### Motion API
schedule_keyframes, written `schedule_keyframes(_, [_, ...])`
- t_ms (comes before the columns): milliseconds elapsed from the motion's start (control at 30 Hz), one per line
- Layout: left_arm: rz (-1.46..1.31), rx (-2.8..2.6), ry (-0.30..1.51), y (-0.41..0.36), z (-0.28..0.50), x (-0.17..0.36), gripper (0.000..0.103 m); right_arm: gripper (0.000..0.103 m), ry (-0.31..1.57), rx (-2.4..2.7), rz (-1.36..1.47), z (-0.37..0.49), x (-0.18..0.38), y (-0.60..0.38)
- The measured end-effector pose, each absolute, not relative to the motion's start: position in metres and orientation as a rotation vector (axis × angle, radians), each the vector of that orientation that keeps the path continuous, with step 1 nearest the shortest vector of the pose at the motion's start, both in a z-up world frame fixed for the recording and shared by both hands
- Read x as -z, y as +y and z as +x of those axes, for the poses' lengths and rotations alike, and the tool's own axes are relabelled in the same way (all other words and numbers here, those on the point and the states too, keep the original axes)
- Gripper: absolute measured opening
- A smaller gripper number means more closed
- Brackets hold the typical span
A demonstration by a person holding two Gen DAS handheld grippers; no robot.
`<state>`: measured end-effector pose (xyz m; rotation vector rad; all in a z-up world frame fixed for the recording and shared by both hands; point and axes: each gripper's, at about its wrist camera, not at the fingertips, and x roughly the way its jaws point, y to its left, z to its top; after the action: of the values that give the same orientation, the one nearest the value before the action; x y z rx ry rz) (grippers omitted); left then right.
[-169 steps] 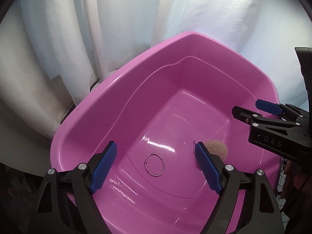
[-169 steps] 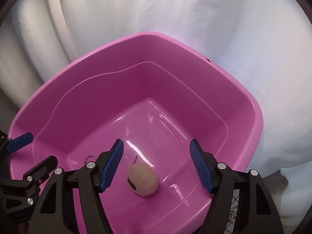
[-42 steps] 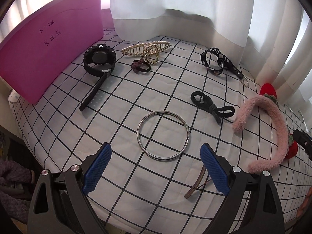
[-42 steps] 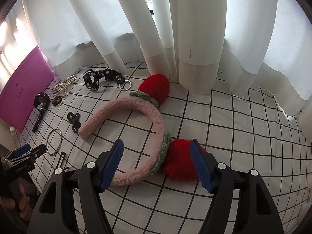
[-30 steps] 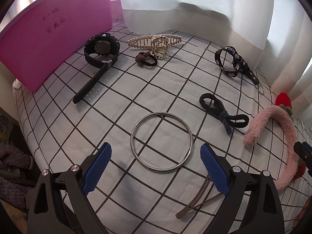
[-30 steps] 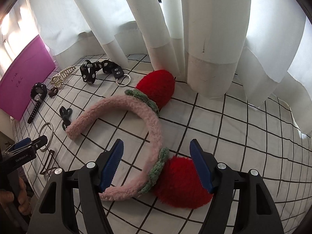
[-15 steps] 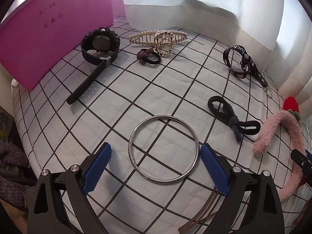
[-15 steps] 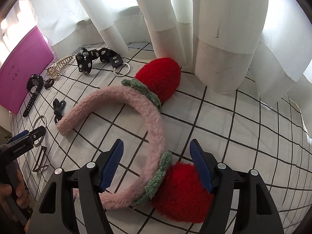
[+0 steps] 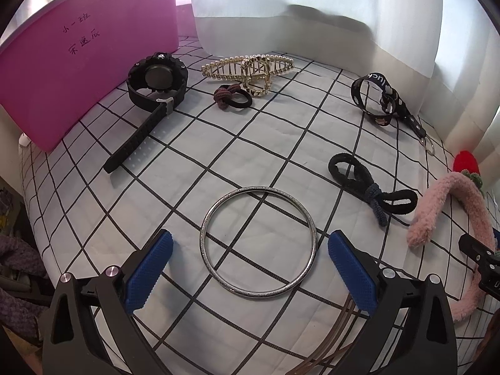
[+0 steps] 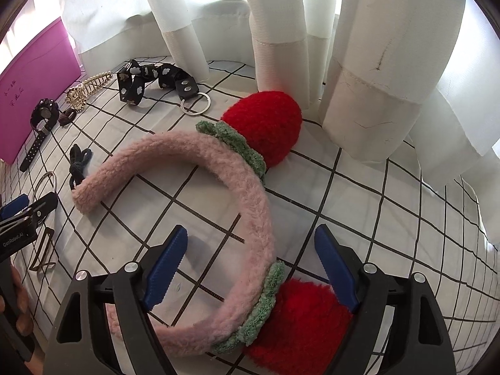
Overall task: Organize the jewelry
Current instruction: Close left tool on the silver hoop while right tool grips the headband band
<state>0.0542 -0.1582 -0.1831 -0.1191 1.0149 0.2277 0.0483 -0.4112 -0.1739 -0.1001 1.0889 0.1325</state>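
left gripper (image 9: 248,267): jaws spread and opening, nothing pinched; the silver bangle (image 9: 258,243) lies flat on the cloth between the two blue pads, touching neither.
right gripper (image 10: 250,264): jaws spread and opening, straddling the band of the pink fluffy headband (image 10: 225,193); pads not pressing on it.
headband detail: one red pom-pom (image 10: 265,125) near the curtain, the other (image 10: 300,322) low in the right wrist view, just beside the right pad (green trim at both).
surface: white cloth with a black grid (image 9: 187,168) over the table.
pink bin (image 9: 78,62): stands at the far left edge, handwriting on its wall.
black watch (image 9: 156,84): just beside the bin, strap stretched toward the camera.
gold pearl hair claw (image 9: 250,68): behind a dark hair tie (image 9: 232,97), the two touching or nearly so (cannot tell).
black patterned strap (image 9: 378,97): far right, with a metal ring at its end.
black knotted hair tie (image 9: 372,187): between the bangle and the headband's tip.
brown hair clip (image 9: 328,343): partly hidden under the left gripper's right finger.
white curtain (image 10: 281,31): hangs behind everything.
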Motion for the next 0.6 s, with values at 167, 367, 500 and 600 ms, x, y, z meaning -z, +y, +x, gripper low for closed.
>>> schedule_keyframes(167, [-0.116, -0.223, 1.008, -0.159, 0.053, 0.183, 0.098, 0.095, 1.079, -0.137, -0.11, 0.053, 0.177, -0.408])
schedule_keyframes(367, [-0.114, -0.222, 0.994, -0.159, 0.051, 0.183, 0.097, 0.094, 1.073, -0.124, -0.108, 0.055, 0.177, -0.405])
schedule_keyframes(500, [-0.107, -0.214, 0.978, -0.162, 0.048, 0.181, 0.09, 0.093, 1.076, -0.131, -0.12, 0.058, 0.177, -0.395])
schedule_keyframes(600, [-0.098, -0.193, 0.978, -0.167, 0.047, 0.178, 0.079, 0.084, 1.061, -0.169, -0.129, 0.051, 0.175, -0.388])
